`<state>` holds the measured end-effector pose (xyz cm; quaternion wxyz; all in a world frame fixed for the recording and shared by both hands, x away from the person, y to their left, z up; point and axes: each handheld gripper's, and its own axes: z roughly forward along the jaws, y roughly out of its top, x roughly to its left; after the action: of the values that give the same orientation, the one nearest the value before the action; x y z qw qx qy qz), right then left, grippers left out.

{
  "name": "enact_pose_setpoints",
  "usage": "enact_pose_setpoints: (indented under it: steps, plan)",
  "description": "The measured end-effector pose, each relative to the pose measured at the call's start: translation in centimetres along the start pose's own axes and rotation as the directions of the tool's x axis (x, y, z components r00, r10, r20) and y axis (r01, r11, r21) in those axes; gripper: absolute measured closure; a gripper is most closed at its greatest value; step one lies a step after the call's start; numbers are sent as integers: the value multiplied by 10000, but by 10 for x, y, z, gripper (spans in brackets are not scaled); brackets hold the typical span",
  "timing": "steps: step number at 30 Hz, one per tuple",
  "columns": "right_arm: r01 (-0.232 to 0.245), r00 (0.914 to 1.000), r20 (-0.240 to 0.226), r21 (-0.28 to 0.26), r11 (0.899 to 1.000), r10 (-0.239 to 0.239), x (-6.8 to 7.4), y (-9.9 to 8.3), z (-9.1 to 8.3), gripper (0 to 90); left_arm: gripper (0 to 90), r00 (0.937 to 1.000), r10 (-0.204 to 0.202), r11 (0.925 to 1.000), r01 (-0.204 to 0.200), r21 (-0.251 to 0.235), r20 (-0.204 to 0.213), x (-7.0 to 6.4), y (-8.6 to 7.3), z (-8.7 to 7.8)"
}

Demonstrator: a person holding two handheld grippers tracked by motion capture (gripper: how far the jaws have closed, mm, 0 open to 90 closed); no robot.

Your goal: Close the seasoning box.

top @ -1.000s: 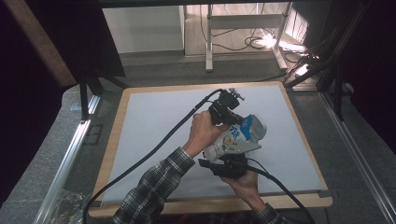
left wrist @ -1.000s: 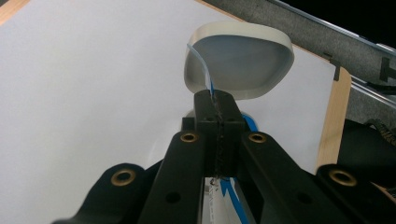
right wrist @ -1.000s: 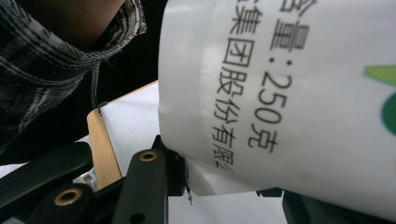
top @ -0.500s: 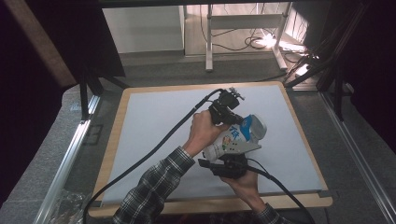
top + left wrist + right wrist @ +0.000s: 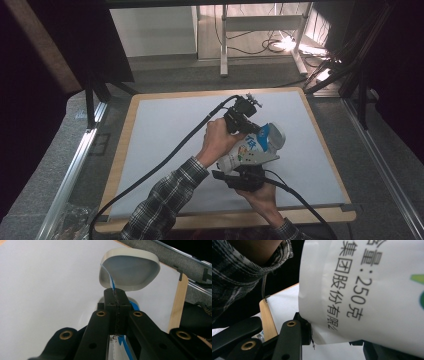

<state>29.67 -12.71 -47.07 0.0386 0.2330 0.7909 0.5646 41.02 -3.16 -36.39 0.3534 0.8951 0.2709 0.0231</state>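
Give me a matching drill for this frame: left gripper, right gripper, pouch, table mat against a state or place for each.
Things:
1. left gripper
2. right gripper
3. pouch
4. table mat

States:
A. white, lying flat on the wooden board
B. held up between both grippers
C. shut on the pouch's blue-striped edge
D. clamped on the pouch's printed bottom edge

Pairs: 1-C, 2-D, 3-B, 4-A

Plaid sleeve [image 5: 165,200], black tongs [image 5: 117,305], seemingly brass rivets
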Motion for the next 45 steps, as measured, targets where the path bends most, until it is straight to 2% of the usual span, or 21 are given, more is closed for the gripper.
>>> enact_pose_setpoints:
  steps: [32,45]
  plan:
    - [-22,10000,37,-56,10000,22,0,0,0,630,900,10000,-32,10000,32,95,41,2,1,0]
    - [67,9998,200,-134,9999,-64,2,-1,1,630,900,10000,-18,10000,18,5,-1,1,0,0]
